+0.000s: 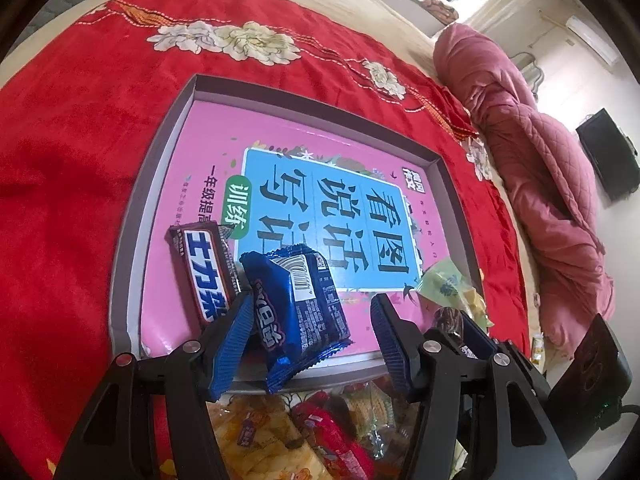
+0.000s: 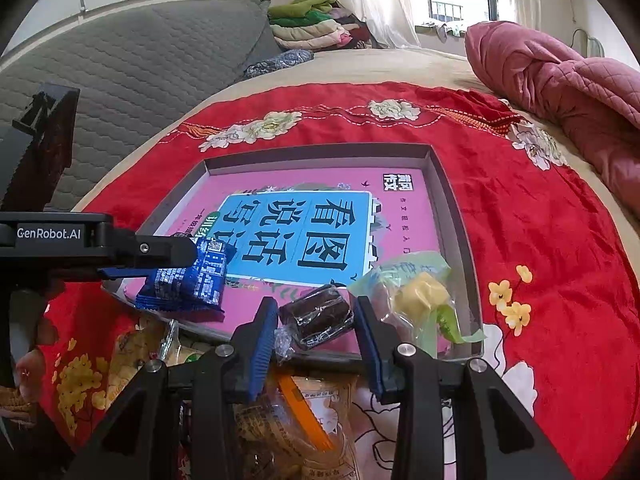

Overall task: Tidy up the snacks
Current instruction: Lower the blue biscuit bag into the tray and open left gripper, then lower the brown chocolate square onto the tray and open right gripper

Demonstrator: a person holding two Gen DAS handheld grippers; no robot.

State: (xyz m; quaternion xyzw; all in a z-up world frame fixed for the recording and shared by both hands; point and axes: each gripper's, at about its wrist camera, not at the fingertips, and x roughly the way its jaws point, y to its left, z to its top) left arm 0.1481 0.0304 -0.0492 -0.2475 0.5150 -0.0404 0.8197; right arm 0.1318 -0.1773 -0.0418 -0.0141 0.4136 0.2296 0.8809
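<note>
Left wrist view: my left claw [image 1: 312, 336] stands apart around the blue packet [image 1: 298, 312] at the tray's near rim [image 1: 320, 372]. Right claw [image 2: 316, 322] clamped on the dark cake [image 2: 318, 314]; bare tray floor lies beyond both.

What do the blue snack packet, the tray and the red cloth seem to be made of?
Blue snack packet: probably glossy plastic film, crinkled with crimped ends.
Tray: apparently matte grey cardboard, with thin folded walls.
Red cloth: looks like soft plush fabric with embroidered flowers.
</note>
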